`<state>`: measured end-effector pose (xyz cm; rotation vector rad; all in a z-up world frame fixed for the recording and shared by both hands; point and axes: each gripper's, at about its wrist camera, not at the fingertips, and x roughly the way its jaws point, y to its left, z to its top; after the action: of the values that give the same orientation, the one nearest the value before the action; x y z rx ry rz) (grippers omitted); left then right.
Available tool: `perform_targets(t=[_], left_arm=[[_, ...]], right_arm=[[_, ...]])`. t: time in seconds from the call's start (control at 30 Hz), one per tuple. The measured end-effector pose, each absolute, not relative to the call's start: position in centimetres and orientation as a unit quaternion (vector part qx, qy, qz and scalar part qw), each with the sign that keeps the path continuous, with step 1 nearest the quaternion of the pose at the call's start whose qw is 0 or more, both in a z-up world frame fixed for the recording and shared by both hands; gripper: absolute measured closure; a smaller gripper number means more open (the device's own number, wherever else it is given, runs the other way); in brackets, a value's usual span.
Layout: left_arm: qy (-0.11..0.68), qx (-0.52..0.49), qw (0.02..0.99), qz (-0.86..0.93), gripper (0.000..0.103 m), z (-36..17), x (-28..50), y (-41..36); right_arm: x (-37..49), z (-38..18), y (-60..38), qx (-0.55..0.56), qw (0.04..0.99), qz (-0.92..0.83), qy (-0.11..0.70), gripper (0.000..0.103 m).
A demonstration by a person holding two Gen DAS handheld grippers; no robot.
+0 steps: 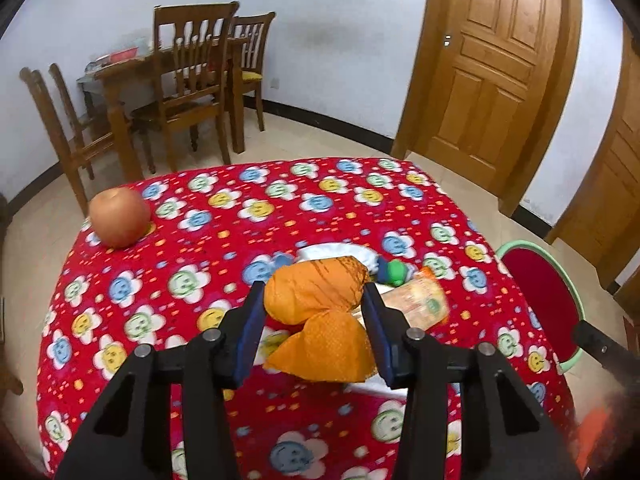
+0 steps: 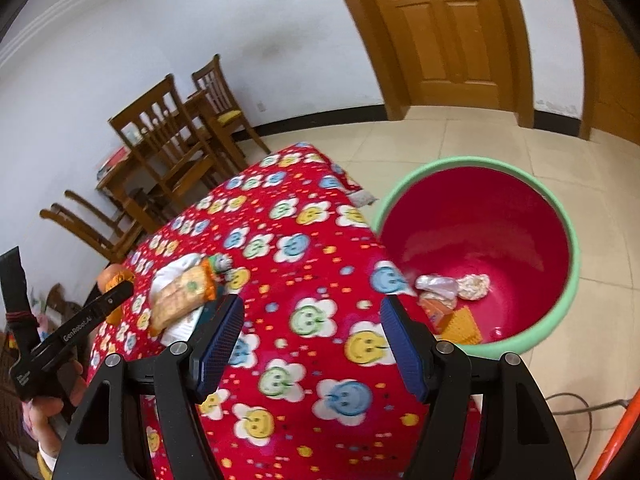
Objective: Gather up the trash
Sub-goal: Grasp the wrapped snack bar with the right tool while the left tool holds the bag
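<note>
Trash lies in a small heap near the middle of the table (image 1: 248, 240), which we see covered by a red cloth printed with smiling flowers. From the left wrist view, our left gripper (image 1: 314, 320) has its jaws spread to either side of an orange peel (image 1: 320, 312), whose two curled pieces sit between the blue pads; the pads look close to the peel, though we cannot tell if they touch it. Just behind the peel lie a snack wrapper (image 1: 420, 304), a white paper (image 1: 336, 250) and a small green and blue scrap (image 1: 394, 272), all bunched together. An apple (image 1: 119, 217) stands well apart at the far left corner of the table. From the right wrist view, our right gripper (image 2: 312, 340) hangs above the cloth with its jaws spread wide and nothing between them. Beside the table's edge on the tiled floor stands a bucket (image 2: 560, 216), red inside with a pale green rim, and in its bottom we make out a crumpled silvery wrapper (image 2: 436, 286), a ball of paper (image 2: 474, 286) and some orange packets (image 2: 452, 320). The same view shows the snack wrapper and peel at the left, with the left gripper's black handle beside them. Wooden chairs (image 1: 192, 80) and a door (image 1: 488, 60) stand in the background.
</note>
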<state>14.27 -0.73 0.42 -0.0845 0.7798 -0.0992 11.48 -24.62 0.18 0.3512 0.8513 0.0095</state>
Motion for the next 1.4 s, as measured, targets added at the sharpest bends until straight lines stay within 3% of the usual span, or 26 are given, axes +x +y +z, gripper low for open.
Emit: perform_targets(t=[0.43, 0.53, 1.4], left_arm=[[0.395, -0.060, 0.916, 0.017, 0.055, -1.4, 13.5, 4.8], [0.396, -0.069, 0.915, 0.028, 0.055, -1.9, 13.6, 5.7], [0.397, -0.118, 0.910, 0.034, 0.054, -3.6, 13.9, 8.8]], right_arm=[[14.2, -1.2, -17.5, 0.134, 0.890, 0.081, 0.428, 0.015], [15.0, -1.5, -15.9, 0.125, 0.890, 0.101, 0.427, 0.000], [20.8, -5.9, -8.1, -0.050, 0.882, 0.089, 0.461, 0.000]])
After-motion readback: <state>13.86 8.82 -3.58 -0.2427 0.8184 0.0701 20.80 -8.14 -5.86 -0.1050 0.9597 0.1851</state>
